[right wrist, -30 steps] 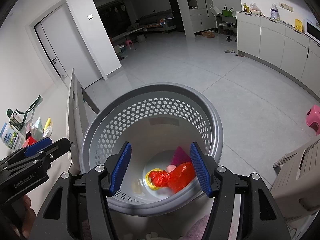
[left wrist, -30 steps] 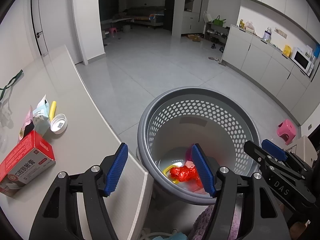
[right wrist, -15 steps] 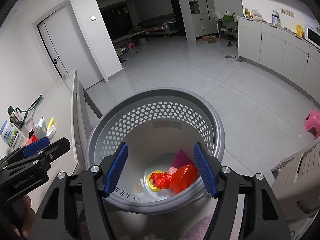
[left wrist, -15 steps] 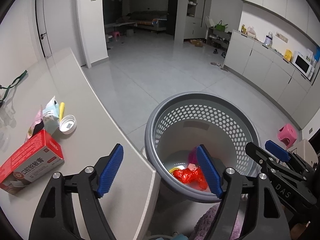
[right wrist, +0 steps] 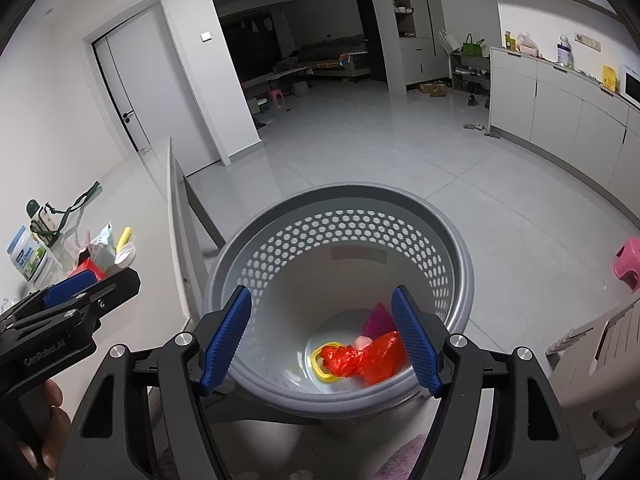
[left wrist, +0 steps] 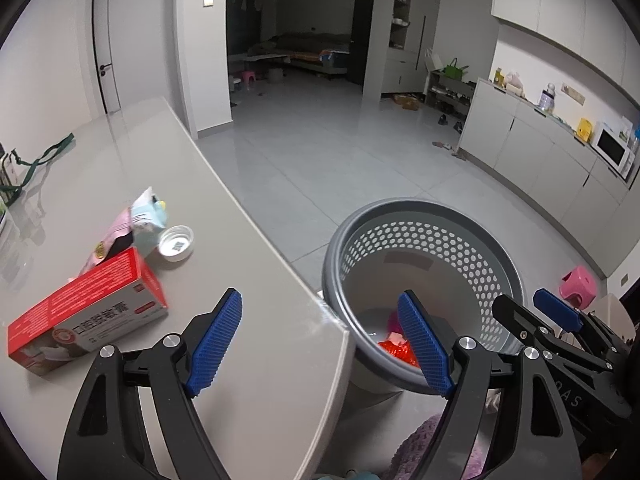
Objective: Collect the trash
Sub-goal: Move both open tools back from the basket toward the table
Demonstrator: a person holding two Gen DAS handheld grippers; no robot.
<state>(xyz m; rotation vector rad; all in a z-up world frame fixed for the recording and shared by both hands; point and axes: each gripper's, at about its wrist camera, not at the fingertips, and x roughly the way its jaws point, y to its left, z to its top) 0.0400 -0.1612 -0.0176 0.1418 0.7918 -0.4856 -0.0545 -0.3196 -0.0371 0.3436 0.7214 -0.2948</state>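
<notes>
Crumpled red wrapper (right wrist: 366, 360) lies in the grey perforated basket (right wrist: 460, 248); a red box (left wrist: 86, 312) lies flat on the table (left wrist: 248, 264).

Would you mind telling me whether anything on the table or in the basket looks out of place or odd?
Nothing looks spilled or broken. Loose trash remains on the table: a red box, crumpled pastel packets and an upturned white cap. The grey basket stands upright on the floor, holding a red wrapper.

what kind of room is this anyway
Most likely a home: an open kitchen and dining area. A run of white cabinets carries a microwave, a pale table stands near the camera, and a sofa shows in the dark living room beyond.
</notes>
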